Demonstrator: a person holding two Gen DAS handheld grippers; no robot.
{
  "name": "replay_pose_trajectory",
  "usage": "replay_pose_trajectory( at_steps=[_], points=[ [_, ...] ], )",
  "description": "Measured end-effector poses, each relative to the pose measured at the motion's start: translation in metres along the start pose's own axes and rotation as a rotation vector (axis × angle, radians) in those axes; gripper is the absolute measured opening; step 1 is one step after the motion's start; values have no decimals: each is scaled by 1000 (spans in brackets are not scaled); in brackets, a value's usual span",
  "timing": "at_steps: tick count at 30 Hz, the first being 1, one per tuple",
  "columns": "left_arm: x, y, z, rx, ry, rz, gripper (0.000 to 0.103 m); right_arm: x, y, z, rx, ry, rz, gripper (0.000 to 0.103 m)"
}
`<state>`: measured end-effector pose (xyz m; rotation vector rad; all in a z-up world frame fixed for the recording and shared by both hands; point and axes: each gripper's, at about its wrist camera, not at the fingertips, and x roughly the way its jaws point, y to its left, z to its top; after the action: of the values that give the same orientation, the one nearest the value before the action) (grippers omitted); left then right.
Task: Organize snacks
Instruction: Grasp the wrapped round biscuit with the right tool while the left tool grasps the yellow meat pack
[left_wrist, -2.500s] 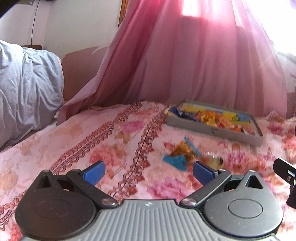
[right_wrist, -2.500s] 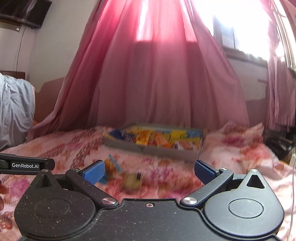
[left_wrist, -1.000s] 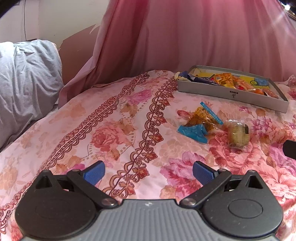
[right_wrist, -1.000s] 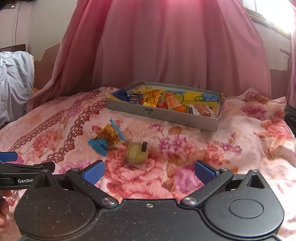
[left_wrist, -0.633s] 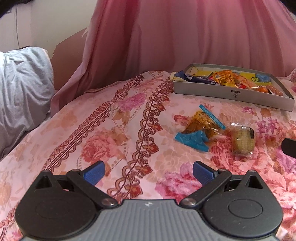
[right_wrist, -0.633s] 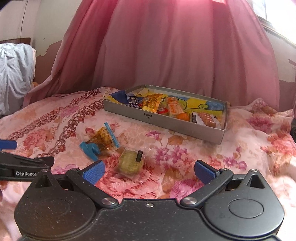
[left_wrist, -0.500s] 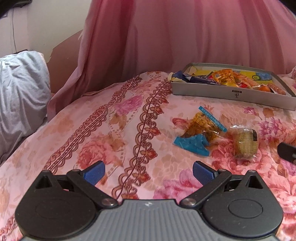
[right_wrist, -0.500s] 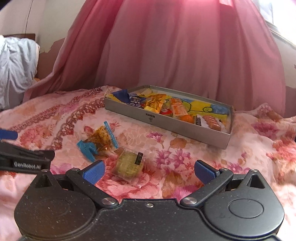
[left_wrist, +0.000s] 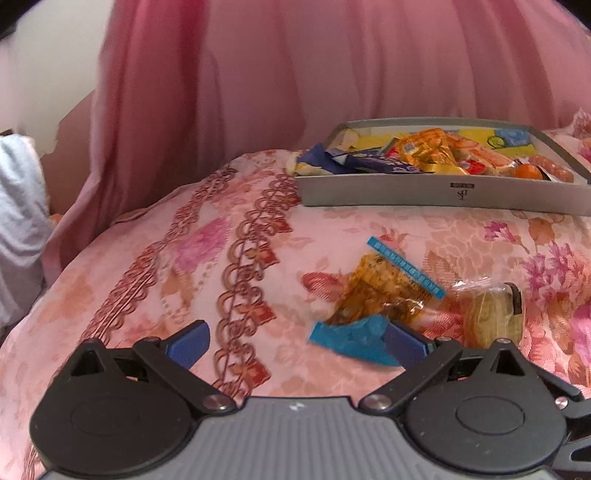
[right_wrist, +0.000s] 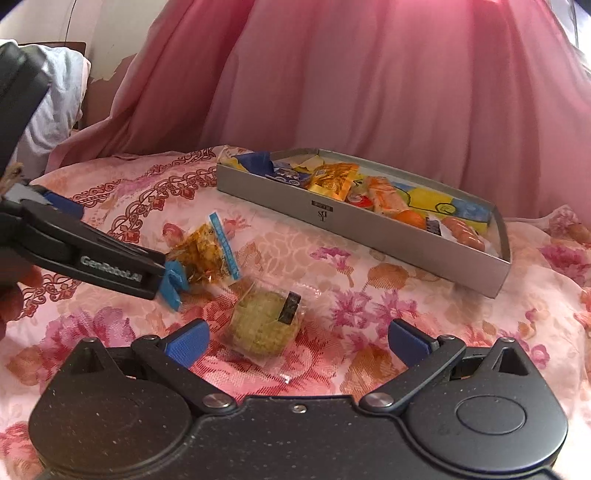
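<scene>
Showing left claw (right_wrist: 162, 275) at orange packet (right_wrist: 205, 254): right view only.

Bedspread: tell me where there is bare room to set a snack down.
Free: the bedspread left of the orange packet, out to the curtain, and the strip between the round snack and the tray. Crowded: the tray, and around both loose snacks, with open grippers close by.

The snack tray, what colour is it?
Grey tray, seen best in the right wrist view.
</scene>
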<state>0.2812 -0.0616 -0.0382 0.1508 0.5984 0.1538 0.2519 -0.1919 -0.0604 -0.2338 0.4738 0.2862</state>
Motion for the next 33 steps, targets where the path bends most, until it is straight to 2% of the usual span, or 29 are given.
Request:
replay_pose_trajectory(
  at_steps=[13, 23, 33],
  points=[
    [25, -22, 10, 108, 5, -19, 102, 26, 4, -2, 2, 12, 18, 102],
    [37, -35, 10, 223, 28, -84, 103, 39, 11, -5, -16, 48, 11, 102],
    [53, -26, 14, 153, 115, -144, 102, 45, 9, -6, 1, 59, 11, 99]
  ],
)
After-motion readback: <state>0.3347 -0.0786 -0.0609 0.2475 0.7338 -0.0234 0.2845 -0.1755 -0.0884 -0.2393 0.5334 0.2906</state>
